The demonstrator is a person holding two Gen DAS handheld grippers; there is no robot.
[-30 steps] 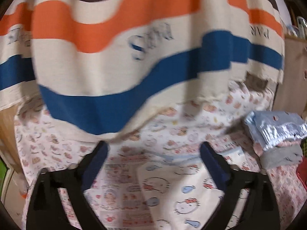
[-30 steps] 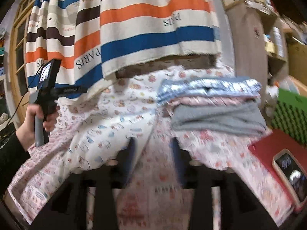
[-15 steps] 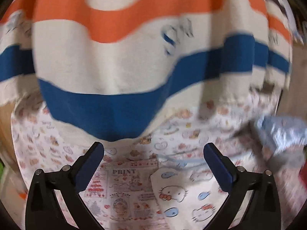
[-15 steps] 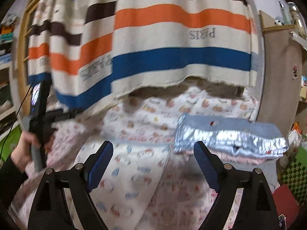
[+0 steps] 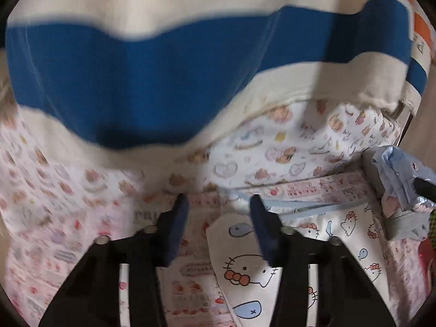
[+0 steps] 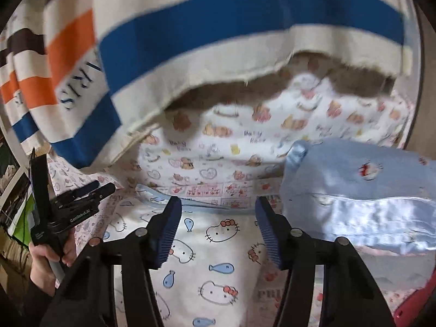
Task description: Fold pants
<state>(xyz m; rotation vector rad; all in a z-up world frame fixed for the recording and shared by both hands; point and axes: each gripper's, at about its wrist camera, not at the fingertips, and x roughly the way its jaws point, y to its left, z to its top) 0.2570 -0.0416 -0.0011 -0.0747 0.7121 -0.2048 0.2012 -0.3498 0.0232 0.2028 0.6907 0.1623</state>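
Left wrist view: the left gripper (image 5: 218, 204) is seen closing over the light-blue waistband of the cat-print pants (image 5: 272, 272), spread flat on the printed sheet (image 5: 68, 190); the right gripper (image 6: 218, 207) is closing too, nothing pinched yet.

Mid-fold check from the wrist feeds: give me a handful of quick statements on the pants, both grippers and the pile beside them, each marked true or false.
1. The pants are white with a cat-and-fish print. True.
2. The right gripper is clamped on the folded blue garment. False: its jaws are closing over the pants' blue waistband, with no cloth pinched yet; the folded blue garment lies apart on its right.
3. The left gripper hangs near the pants' top corner. True; its jaws are closing too.
4. A striped curtain hangs behind the bed. True.
5. The pants lie on a bare wooden table. False: they lie on a pink printed sheet.
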